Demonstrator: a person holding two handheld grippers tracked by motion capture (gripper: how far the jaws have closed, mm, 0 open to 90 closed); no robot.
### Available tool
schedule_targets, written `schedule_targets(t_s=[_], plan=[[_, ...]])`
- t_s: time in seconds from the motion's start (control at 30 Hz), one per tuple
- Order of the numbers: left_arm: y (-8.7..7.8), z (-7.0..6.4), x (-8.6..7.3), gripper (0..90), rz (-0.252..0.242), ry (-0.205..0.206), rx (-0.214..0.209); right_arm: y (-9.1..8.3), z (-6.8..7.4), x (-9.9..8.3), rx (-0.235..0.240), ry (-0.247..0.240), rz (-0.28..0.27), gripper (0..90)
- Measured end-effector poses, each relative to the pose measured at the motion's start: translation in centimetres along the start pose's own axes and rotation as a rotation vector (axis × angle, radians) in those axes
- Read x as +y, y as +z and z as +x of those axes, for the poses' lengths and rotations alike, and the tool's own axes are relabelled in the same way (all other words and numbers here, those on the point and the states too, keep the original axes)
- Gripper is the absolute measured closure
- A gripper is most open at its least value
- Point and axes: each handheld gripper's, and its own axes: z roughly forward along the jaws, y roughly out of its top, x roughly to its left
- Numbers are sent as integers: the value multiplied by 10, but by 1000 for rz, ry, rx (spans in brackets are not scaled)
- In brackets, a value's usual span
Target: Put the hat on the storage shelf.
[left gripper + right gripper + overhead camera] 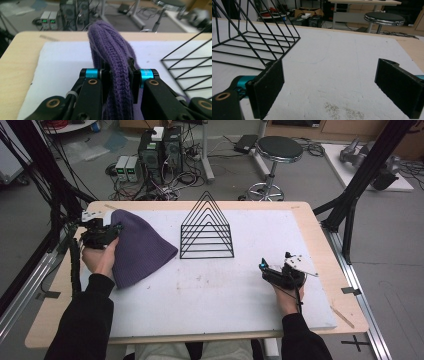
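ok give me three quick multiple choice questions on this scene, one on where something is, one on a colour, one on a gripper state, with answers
1. Where does the wire rack stand on the white board?
A. near its far middle, between the two grippers
B. at the near left corner
C. off the board, on the floor

2. What colour is the knit beanie?
A. red
B. purple
C. yellow

3. How do the jaws of the left gripper stand?
A. wide open over bare board
B. shut on the beanie
C. shut on a wire of the rack

Answers:
1. A, the high view shows the rack at the far middle, with the beanie at its left and the right gripper nearer and to its right.
2. B, the knit is purple in the high view and the left gripper view.
3. B, the left gripper view shows the knit fold pinched between both jaws.
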Motion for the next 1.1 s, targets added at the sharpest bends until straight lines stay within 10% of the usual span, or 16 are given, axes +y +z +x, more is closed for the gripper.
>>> schedule_targets(t_s=[0.8,1.1], plan=[[-53,-35,5,785,-214,129,-160,0,-1,-1,-12,-7,2,80],[-75,-58,5,784,-332,266,-192,0,-1,0,8,41,-3,80]])
